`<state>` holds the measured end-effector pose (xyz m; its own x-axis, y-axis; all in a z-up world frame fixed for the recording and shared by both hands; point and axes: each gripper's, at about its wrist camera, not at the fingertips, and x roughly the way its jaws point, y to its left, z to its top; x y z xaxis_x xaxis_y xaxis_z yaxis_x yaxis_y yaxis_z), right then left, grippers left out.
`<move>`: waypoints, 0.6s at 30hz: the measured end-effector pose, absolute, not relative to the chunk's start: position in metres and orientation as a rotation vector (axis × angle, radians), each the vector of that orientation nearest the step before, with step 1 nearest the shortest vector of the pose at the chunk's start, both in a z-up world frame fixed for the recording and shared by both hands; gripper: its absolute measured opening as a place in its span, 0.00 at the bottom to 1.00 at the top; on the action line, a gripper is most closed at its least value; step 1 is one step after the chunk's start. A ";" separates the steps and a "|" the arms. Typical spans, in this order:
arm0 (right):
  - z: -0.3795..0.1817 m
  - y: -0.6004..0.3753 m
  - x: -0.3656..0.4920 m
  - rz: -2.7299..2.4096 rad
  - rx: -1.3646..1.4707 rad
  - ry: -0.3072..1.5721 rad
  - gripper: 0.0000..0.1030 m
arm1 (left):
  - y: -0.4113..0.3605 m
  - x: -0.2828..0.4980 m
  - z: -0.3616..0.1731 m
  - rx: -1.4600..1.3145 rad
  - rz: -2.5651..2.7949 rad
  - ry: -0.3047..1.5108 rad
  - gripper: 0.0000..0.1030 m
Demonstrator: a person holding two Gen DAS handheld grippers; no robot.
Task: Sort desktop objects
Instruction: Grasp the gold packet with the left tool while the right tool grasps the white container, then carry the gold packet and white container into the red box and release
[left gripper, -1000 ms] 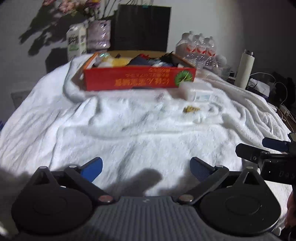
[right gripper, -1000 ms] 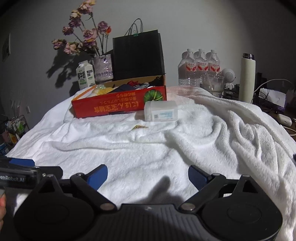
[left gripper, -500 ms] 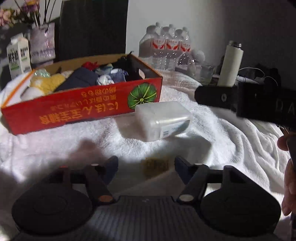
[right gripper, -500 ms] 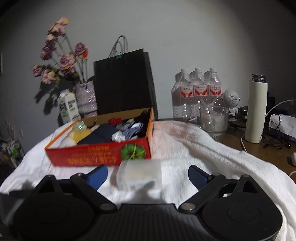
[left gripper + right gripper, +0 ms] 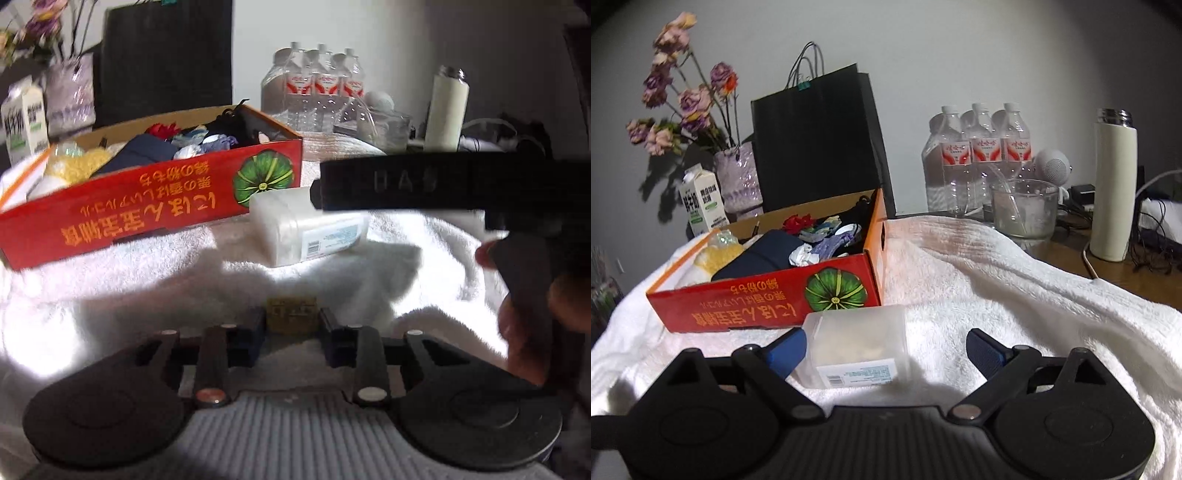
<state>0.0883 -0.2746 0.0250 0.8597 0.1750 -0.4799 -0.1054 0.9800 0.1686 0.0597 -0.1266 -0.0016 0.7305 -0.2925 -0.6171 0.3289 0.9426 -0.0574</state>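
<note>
A small yellow packet lies on the white towel, and my left gripper is closing on it, its dark fingers against both sides. Beyond it lies a translucent plastic box with a printed label, in front of the red cardboard box full of mixed items. My right gripper is open around the plastic box; the left blue pad sits close to its side, the right pad stands well apart. From the left wrist camera the right gripper's body is a black bar over the plastic box.
Behind the red box stand a black paper bag, a milk carton and a vase of flowers. Water bottles, a glass cup, a white flask and cables crowd the back right. A hand holds the right tool.
Both grippers moved forward toward the red box. The left jaws narrowed from wide open onto the yellow packet. The right gripper came up around the plastic box.
</note>
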 end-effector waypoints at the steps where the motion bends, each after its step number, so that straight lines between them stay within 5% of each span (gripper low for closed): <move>1: 0.024 -0.272 0.090 0.149 0.129 0.517 0.90 | -0.124 0.060 -0.001 0.043 -0.345 0.671 0.30; 10: 0.010 -0.226 0.117 0.157 -0.018 0.561 0.90 | -0.084 0.034 0.018 -0.070 -0.283 0.648 0.30; 12: 0.002 -0.218 0.122 0.125 -0.072 0.592 0.80 | -0.066 0.027 0.023 -0.096 -0.246 0.643 0.30; 18: 0.019 -0.232 0.094 0.121 0.052 0.564 0.79 | -0.022 0.001 0.040 -0.141 -0.145 0.609 0.30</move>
<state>0.0942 -0.2324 0.0191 0.8384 0.1281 -0.5297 -0.0999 0.9916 0.0818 0.0009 -0.0216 0.0403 0.8105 -0.1765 -0.5585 0.0935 0.9803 -0.1741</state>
